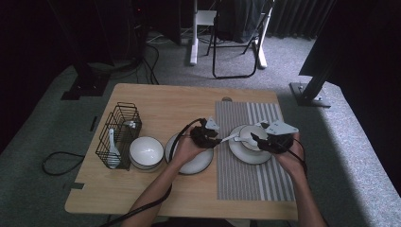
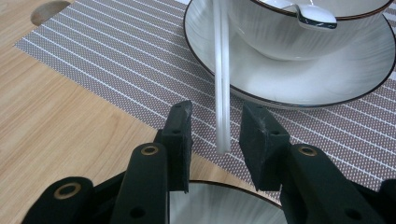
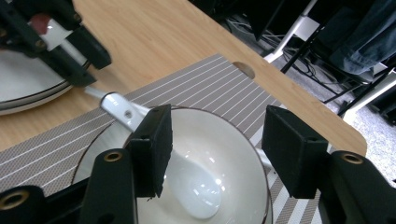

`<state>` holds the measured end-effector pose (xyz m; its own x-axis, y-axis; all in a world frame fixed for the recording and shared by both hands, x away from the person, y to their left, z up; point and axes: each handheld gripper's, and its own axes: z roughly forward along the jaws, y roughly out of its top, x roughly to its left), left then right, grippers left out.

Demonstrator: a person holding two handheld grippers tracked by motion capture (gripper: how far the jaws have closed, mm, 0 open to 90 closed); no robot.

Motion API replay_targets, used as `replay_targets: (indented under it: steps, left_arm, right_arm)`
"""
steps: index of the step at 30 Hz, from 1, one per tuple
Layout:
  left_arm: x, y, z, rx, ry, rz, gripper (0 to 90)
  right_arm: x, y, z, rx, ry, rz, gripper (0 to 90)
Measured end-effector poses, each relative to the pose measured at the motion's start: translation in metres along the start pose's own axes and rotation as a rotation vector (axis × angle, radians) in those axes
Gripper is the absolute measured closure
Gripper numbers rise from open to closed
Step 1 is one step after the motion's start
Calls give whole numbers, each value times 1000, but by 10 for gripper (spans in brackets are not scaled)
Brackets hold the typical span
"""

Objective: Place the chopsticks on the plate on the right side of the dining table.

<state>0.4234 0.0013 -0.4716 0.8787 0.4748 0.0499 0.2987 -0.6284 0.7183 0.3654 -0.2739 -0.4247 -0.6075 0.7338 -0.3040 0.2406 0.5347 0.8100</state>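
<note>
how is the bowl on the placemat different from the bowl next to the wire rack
The bowl on the placemat sits on a plate and has a white spoon in it; the bowl next to the wire rack stands directly on the wooden table and looks empty. The left hand-held gripper has the spoon's handle between its open jaws, while the other bowl has no gripper near it. Both are white with a dark rim.

A glossy white ceramic spoon lay tilted in a white, dark-rimmed ceramic bowl, its scoop resting inside and its handle leaning over the rim toward nine o'clock. The bowl stood upright on a matching white saucer.
</note>
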Motion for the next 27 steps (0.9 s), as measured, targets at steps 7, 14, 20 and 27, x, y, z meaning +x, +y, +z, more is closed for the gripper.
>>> replay_targets:
  steps: [7, 14, 20, 27]
  left_arm:
    - [-4, -1, 3, 4, -3, 3, 645]
    - [-5, -1, 4, 3, 0, 10, 641]
    - [-6, -2, 3, -1, 0, 10, 641]
    - [-7, -2, 5, 8, -4, 23, 640]
  right_arm:
    - [-10, -3, 8, -35, -21, 43, 429]
    - [-21, -5, 15, -69, -44, 68, 433]
    - [-31, -9, 25, -77, -46, 79, 423]
    - [-42, -12, 36, -76, -62, 99, 402]
